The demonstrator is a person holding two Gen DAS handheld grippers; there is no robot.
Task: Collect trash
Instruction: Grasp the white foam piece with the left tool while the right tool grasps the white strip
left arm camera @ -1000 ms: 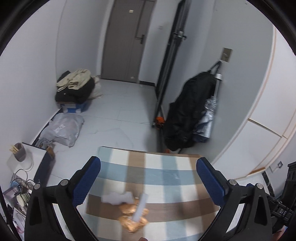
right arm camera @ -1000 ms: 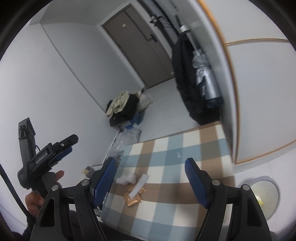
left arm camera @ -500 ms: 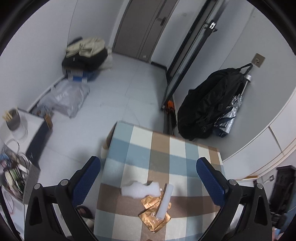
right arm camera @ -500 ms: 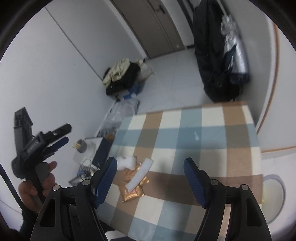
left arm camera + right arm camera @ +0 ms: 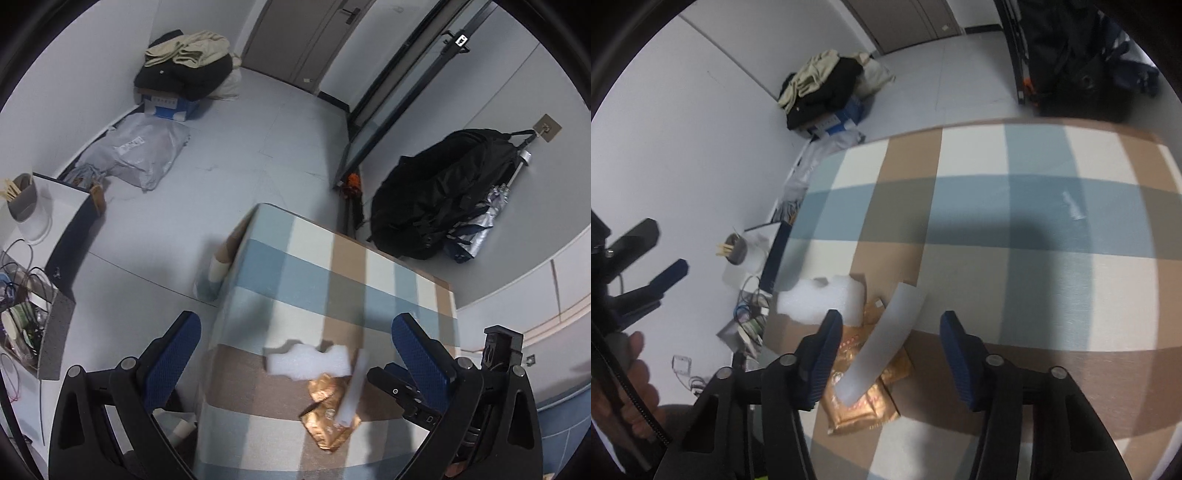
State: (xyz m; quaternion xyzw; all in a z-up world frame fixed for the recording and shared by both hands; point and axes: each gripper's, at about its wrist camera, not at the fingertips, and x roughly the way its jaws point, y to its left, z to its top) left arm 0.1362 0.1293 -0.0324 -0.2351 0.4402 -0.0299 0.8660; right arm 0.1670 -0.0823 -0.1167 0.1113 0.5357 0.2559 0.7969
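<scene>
The right gripper (image 5: 890, 347), jaws closing but touching nothing, straddles a white foam strip (image 5: 882, 343) lying on gold wrappers (image 5: 864, 402) on the checked table (image 5: 1015, 229). The left gripper (image 5: 295, 354) is spread wide, empty.

Both grippers: black frames, silver screws, blue ribbed fingers (image 5: 417, 354); same fingers (image 5: 955, 343) on right.

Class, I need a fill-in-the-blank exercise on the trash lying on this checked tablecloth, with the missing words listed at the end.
1. The trash lies on a checked tablecloth of blue, white and ____.
2. The long white foam strip lies on top of the ____ foil wrappers.
3. The chunky white foam block lies near the table's ____ edge in the right wrist view.
4. The strip lies between the jaws of the ____ gripper.

Missing words: brown; gold; left; right
</scene>
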